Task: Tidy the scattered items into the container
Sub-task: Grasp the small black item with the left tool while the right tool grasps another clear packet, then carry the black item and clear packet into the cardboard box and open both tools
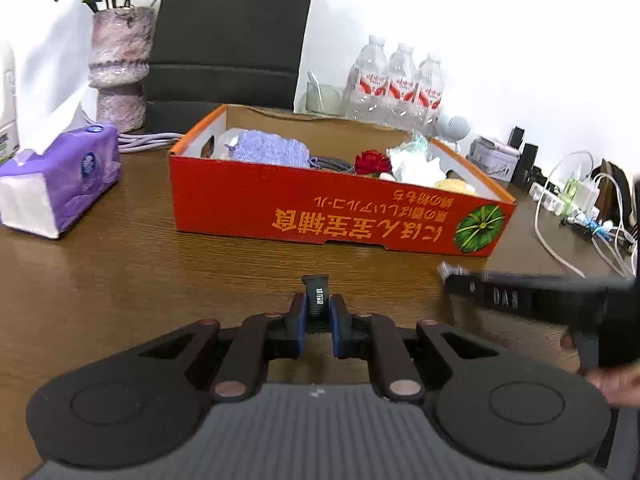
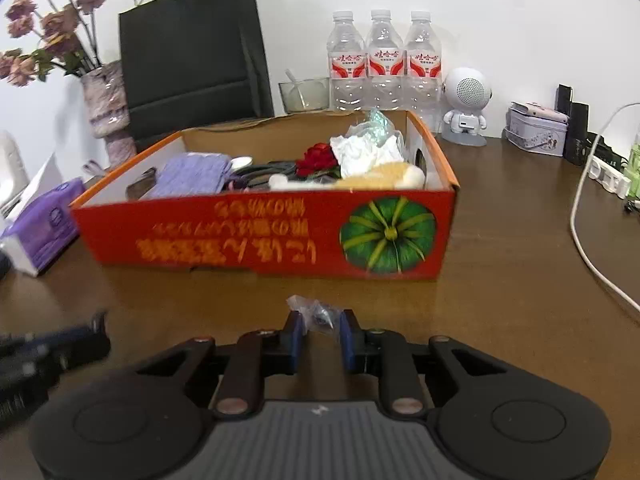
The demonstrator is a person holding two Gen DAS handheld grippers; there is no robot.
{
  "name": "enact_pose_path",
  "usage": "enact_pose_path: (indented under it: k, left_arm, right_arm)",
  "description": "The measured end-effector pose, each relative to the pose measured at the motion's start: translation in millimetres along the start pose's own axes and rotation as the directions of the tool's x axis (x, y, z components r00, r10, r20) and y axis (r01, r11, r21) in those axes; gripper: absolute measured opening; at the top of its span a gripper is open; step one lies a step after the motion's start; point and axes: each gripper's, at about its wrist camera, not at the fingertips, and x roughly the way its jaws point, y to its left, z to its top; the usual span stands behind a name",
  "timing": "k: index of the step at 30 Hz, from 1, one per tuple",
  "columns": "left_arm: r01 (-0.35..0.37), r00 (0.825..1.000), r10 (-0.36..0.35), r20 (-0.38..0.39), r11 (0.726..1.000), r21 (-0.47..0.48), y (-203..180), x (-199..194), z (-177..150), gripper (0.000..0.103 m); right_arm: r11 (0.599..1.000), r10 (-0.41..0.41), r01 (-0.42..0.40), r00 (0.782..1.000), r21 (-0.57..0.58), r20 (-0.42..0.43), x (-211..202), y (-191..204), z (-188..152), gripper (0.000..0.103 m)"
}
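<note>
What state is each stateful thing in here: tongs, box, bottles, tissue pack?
Left tongs: shut on a small black band.
Right tongs: shut on a small clear plastic packet.
Orange cardboard box: open-topped, partly filled.
Water bottles: upright, capped.
Purple tissue pack: opened, tissue sticking out.

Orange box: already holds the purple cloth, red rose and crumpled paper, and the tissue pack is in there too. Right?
Not quite. The tissue pack is not in the orange box; it sits on the table beside it, as the left wrist view shows. The purple cloth, red rose and crumpled paper are inside.
</note>
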Motion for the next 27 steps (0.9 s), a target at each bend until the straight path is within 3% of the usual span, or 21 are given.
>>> enact_pose_path:
  k: [7, 13, 18, 22, 27]
  left_arm:
    - [-0.034, 0.998, 0.033, 0.058, 0.999, 0.022, -14.1, -43.2, -1.4, 0.013]
    - [-0.043, 0.983, 0.033, 0.18, 0.998, 0.05, -28.7, -89.8, -7.5, 0.013]
    - [-0.031, 0.973, 0.016, 0.229, 0.998, 0.06, -40.4, -127.4, -34.5, 0.013]
    - [-0.059, 0.951, 0.039, 0.308, 0.997, 0.054, -38.4, -155.5, -58.4, 0.013]
    - [-0.111, 0.916, 0.109, 0.386, 0.994, -0.017, -28.3, -169.9, -73.4, 0.013]
  right_arm:
    - [0.996, 0.072, -0.072, 0.997, -0.045, 0.013, -58.0, 7.5, -35.6, 0.019]
    - [0.993, 0.105, -0.099, 0.989, -0.07, 0.102, -122.2, 14.2, -57.5, 0.019]
    - [0.986, 0.144, -0.12, 0.965, -0.119, 0.221, -173.7, 18.1, -80.2, 0.019]
    - [0.982, 0.149, -0.107, 0.943, -0.153, 0.296, -201.3, 24.3, -99.0, 0.019]
    - [0.981, 0.158, -0.097, 0.903, -0.169, 0.4, -217.7, 29.0, -107.9, 0.019]
